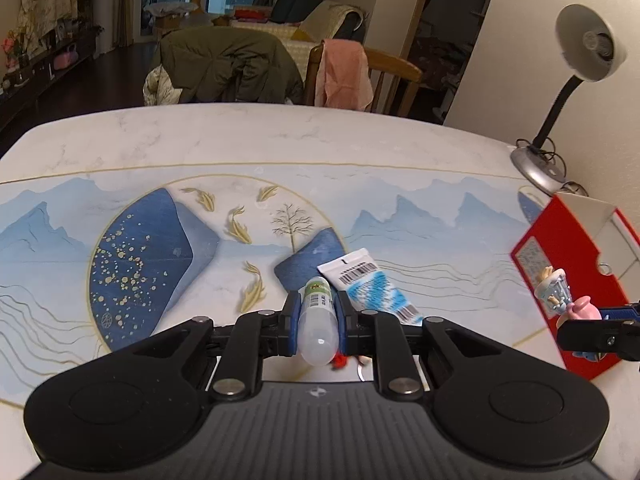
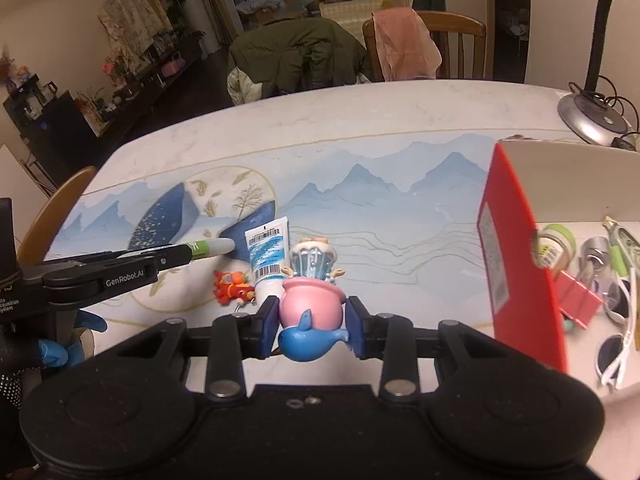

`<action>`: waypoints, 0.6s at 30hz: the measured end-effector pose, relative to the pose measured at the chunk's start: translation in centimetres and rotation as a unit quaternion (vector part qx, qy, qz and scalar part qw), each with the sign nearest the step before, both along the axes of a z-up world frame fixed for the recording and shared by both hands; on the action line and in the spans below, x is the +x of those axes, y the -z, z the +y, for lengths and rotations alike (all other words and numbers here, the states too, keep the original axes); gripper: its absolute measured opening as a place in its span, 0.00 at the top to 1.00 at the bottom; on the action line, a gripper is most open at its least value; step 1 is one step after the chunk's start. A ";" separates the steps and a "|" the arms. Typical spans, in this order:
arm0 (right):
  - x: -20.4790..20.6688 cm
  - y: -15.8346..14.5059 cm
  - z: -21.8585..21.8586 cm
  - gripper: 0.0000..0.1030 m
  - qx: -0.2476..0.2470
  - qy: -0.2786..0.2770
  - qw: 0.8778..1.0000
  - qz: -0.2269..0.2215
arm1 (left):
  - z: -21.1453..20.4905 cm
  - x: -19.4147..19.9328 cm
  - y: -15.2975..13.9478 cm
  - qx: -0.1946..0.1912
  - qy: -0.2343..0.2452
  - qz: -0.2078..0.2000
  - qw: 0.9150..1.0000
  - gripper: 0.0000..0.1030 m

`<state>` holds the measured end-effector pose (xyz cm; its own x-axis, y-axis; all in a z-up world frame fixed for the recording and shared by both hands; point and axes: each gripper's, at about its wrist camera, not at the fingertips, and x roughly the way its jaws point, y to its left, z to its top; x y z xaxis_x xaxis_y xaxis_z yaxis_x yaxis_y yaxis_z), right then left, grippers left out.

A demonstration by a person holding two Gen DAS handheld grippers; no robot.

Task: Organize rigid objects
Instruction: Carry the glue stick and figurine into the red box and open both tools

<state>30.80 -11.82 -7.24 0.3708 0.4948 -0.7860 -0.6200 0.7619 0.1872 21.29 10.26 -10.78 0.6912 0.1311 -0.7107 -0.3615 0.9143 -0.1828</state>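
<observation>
Left of the red box (image 2: pixel 516 256), the left gripper (image 1: pixel 316 316) clamps a small white bottle (image 1: pixel 318 320) and the right gripper (image 2: pixel 312 320) clamps a pink-and-blue figurine (image 2: pixel 310 312), both clear of the table (image 2: pixel 400 216). This looks like the carrying step; next, each needs lowering inside the box.

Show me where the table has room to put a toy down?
The widest bare patch is the mat's mountain print, between the tube and the red box. The far marble edge toward the chairs is bare too. Crowded spots: inside the box with sunglasses and clips, and around the tube and red toy.
</observation>
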 end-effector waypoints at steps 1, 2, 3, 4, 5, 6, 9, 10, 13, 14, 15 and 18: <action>-0.2 -0.4 -0.4 0.67 0.002 0.000 1.000 -0.003 | -0.3 -0.3 -0.4 -0.001 0.000 -0.003 1.000 0.83; -0.4 -0.7 -0.8 0.67 0.004 0.000 1.000 -0.005 | -0.6 -0.5 -0.7 -0.004 0.001 -0.006 1.000 0.83; -0.5 -1.0 -1.3 0.67 0.007 0.001 1.000 -0.006 | -0.9 -0.8 -1.1 -0.006 0.002 -0.008 1.000 0.83; -0.7 -1.3 -1.8 0.67 0.010 0.003 1.000 -0.008 | -1.3 -1.1 -1.6 -0.008 0.003 -0.012 1.000 0.83; -0.8 -1.6 -2.3 0.67 0.012 0.004 1.000 -0.011 | -1.7 -1.3 -2.1 -0.010 0.007 -0.016 1.000 0.83; -0.8 -1.9 -2.8 0.67 0.013 0.006 1.000 -0.013 | -2.2 -1.4 -2.6 -0.011 0.012 -0.021 1.000 0.83; -0.8 -2.5 -4.3 0.67 0.018 0.014 1.000 -0.019 | -3.9 -1.6 -4.3 -0.017 0.024 -0.038 0.999 0.83; -0.7 -2.7 -4.8 0.67 0.020 0.018 0.999 -0.021 | -4.5 -1.6 -4.8 -0.019 0.029 -0.044 0.998 0.83; -0.5 -3.3 -6.6 0.67 0.025 0.027 0.999 -0.026 | -6.6 -1.3 -6.4 -0.021 0.048 -0.060 0.997 0.83; -0.4 -3.5 -7.2 0.67 0.025 0.030 0.999 -0.028 | -7.4 -1.2 -6.9 -0.022 0.055 -0.065 0.996 0.83; -0.3 -3.7 -7.9 0.67 0.026 0.031 0.999 -0.029 | -8.2 -1.0 -7.4 -0.022 0.062 -0.069 0.995 0.83; 0.1 -4.3 -9.8 0.67 0.026 0.038 0.998 -0.036 | -10.5 -0.2 -8.7 -0.021 0.083 -0.083 0.993 0.83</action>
